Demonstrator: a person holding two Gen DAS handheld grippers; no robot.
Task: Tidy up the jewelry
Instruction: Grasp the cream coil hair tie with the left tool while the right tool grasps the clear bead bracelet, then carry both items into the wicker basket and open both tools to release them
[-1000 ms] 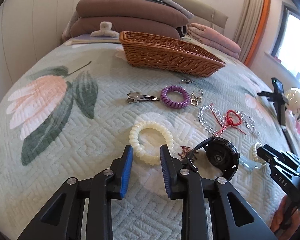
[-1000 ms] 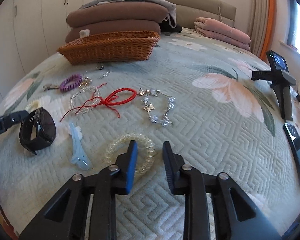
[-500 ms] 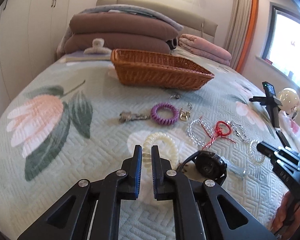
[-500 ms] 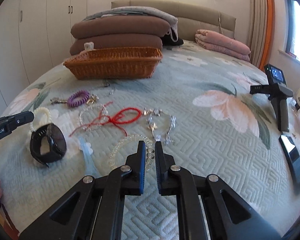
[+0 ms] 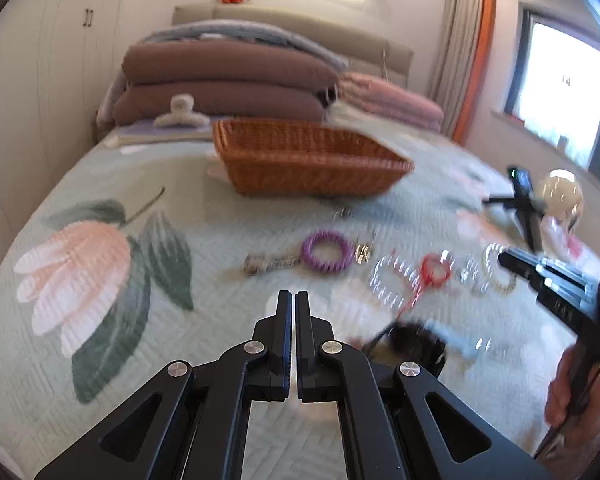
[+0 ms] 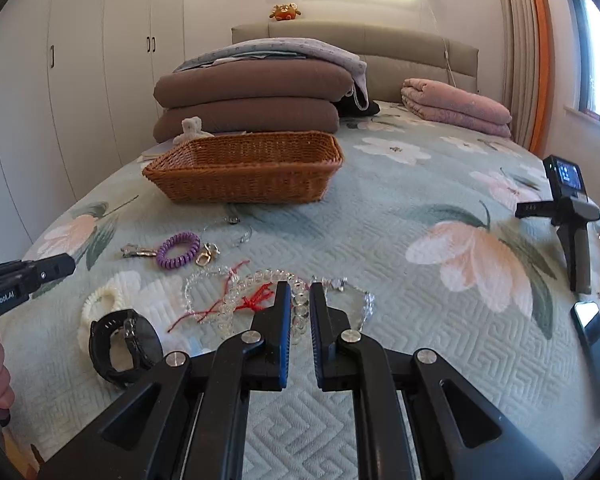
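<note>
Jewelry lies scattered on the floral bedspread before a wicker basket point(image 6: 244, 168). My left gripper point(image 5: 293, 300) is shut; the white coil bracelet point(image 6: 100, 304) it closed over is hidden behind its jaws in its own view, and I cannot tell if it is gripped. My right gripper point(image 6: 300, 292) is nearly shut on a clear bead bracelet point(image 6: 296, 316). A black watch point(image 6: 124, 344), a red string bracelet point(image 6: 256, 300), a purple coil hair tie point(image 6: 178, 250) and a silver hair clip point(image 6: 136, 251) lie nearby.
Folded brown quilts point(image 6: 252, 96) and pink blankets point(image 6: 456, 112) are stacked behind the basket point(image 5: 308, 160). A black tripod device point(image 6: 572, 216) and a phone point(image 6: 594, 344) lie at the right. A white claw clip point(image 5: 182, 112) sits near the quilts.
Both grippers closed from open over the last second. Both views have lifted and tilted up, so the jewelry sits lower and closer to the jaws. The left view is now blurred.
</note>
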